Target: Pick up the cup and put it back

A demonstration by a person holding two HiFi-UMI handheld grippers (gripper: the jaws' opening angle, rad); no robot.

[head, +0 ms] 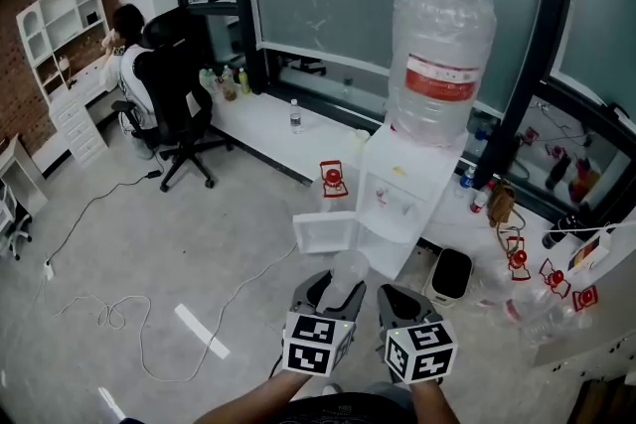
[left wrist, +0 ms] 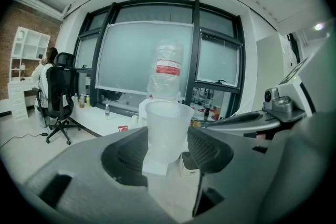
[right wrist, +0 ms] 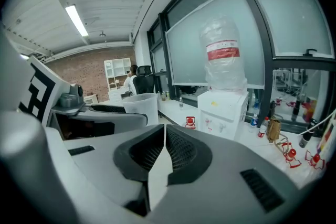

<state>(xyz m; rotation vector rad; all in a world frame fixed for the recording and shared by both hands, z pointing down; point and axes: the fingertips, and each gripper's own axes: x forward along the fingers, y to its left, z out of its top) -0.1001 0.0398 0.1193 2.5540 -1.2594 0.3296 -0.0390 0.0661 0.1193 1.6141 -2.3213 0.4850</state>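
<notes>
Presently we find the cup lifted, clamped in the left hand-held gripper near the water dispenser, the right hand-held gripper closed empty; putting it back remains outstanding.

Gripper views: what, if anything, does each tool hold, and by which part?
The left tool grips the upright translucent cup by its lower sides, one jaw on each side. The right tool is shut and holds nothing.

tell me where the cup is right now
The cup stands upright, gripped in the left claw. In the head view it is at bottom centre, in front of the water dispenser and just left of the right claw.
</notes>
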